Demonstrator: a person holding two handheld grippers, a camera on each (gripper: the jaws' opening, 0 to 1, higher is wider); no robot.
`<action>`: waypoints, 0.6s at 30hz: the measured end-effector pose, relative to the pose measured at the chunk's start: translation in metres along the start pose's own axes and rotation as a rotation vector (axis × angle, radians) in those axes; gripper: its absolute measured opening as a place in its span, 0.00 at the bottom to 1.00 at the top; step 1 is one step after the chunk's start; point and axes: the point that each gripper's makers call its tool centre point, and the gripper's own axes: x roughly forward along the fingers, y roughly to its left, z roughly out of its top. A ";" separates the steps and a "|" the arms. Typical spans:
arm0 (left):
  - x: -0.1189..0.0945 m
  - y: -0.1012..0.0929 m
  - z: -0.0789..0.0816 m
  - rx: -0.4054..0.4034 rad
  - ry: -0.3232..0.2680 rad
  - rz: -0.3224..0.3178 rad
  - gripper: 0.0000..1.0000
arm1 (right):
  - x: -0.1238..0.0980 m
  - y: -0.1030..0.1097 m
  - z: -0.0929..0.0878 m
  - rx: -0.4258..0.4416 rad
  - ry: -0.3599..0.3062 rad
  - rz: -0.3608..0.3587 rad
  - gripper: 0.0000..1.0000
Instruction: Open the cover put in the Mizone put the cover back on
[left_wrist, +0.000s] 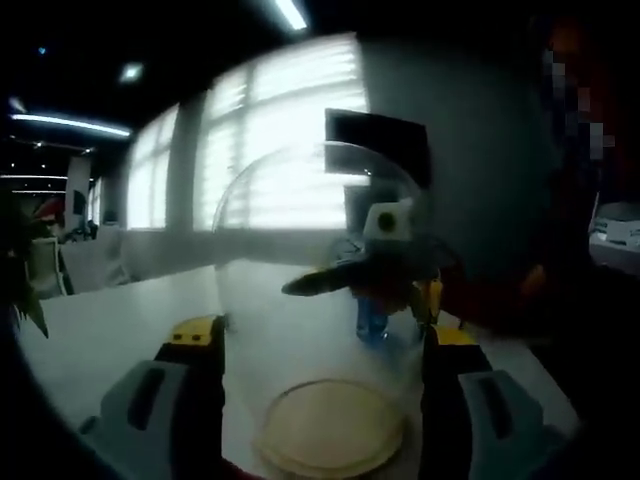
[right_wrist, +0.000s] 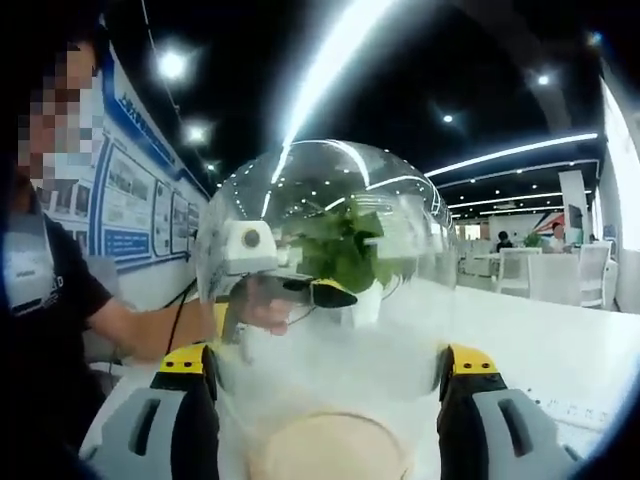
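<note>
A clear glass dome cover (left_wrist: 320, 230) stands between my left gripper's (left_wrist: 322, 335) yellow-tipped jaws, which press on its two sides. Low inside it shows a round wooden base (left_wrist: 330, 425). Through the glass I see the right gripper (left_wrist: 385, 265) on the far side, with something small and blue (left_wrist: 372, 322) under it. In the right gripper view the same dome (right_wrist: 330, 250) sits between my right gripper's (right_wrist: 325, 365) jaws, which also touch its sides, above the wooden base (right_wrist: 330, 445). The left gripper (right_wrist: 265, 270) appears through the glass.
The white table (left_wrist: 110, 330) runs left toward bright windows (left_wrist: 290, 140). A person (right_wrist: 60, 290) stands close at the left of the right gripper view. A green plant (right_wrist: 350, 245) shows through the dome, and white chairs (right_wrist: 555, 275) stand far right.
</note>
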 end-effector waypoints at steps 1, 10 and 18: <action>-0.001 0.000 0.000 0.002 0.002 0.001 0.70 | 0.001 0.000 0.000 0.002 0.000 0.002 0.86; -0.003 0.001 -0.001 0.006 0.007 0.004 0.70 | 0.005 0.001 0.000 0.002 0.005 -0.002 0.87; -0.001 0.002 -0.001 0.034 -0.008 0.005 0.67 | 0.003 0.000 0.000 0.006 -0.001 0.002 0.86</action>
